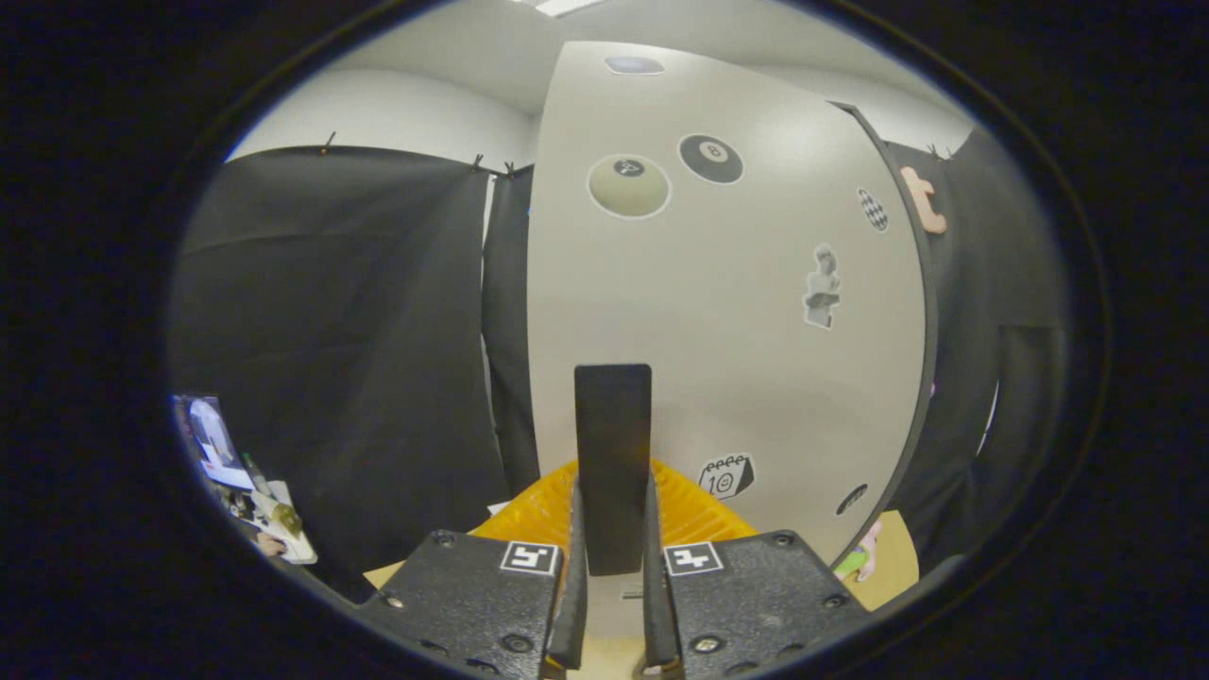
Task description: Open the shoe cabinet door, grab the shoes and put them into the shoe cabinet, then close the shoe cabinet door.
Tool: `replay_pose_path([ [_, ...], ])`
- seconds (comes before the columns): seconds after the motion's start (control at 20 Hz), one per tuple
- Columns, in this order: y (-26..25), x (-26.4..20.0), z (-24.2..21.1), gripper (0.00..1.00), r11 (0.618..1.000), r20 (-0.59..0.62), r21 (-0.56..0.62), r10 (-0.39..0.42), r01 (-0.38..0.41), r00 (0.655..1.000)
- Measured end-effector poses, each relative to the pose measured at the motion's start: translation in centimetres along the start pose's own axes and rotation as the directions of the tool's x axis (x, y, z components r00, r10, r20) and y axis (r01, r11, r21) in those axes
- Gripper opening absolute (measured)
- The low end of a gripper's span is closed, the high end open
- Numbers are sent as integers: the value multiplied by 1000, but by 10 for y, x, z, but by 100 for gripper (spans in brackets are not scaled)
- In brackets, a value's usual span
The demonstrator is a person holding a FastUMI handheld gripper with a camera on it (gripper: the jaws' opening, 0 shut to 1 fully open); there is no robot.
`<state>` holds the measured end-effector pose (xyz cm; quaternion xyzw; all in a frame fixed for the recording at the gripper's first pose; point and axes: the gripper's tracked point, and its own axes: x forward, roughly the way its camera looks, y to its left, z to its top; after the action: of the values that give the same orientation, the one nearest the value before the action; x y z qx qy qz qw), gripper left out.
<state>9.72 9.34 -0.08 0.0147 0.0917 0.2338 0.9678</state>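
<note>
- The gripper (612, 586) is clamped on the dark handle (613, 453) of the shoe cabinet door (727, 312), both fingers pressing the flat upright bar from either side.
- That handle stands straight up from between the fingers, its lower end pinched between them and its top well above them, against the pale door panel.
- The door panel looms right behind the handle, dotted with stickers: a black eight-ball sticker (710, 158) and a pale ball sticker (629, 185) high above the handle, a small calendar sticker (725, 475) just to the handle's right.
- Something yellow and ribbed (694, 505) peeks out low behind the handle, on both sides of it; what it is, I cannot tell.
- No shoes to point at near the handle, and the cabinet's inside is hidden by the door.
- A wooden floor or bench surface (893, 557) shows below the door's right edge; which one it is stays unclear.
- My read: the task is at a door step. Whether this is the opening pull or the closing push cannot be settled from here, since the door fills the space ahead and hides any gap.
- If it is the opening, everything else is left: fetch the shoes, place them inside, shut the door.
</note>
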Motion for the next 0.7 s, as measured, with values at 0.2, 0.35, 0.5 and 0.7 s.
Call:
replay_pose_path([
  [0.2, -14, -22, -3, 26, 999, 8, -10, 31, -30, 1000],
  [0.35, -23, -42, -5, 25, 998, 18, 5, 64, -65, 998],
  [0.5, -36, -74, -4, 25, 998, 11, 0, 56, -56, 998],
  [0.7, -55, -104, -6, 25, 1000, 14, -11, 16, -16, 1000],
])
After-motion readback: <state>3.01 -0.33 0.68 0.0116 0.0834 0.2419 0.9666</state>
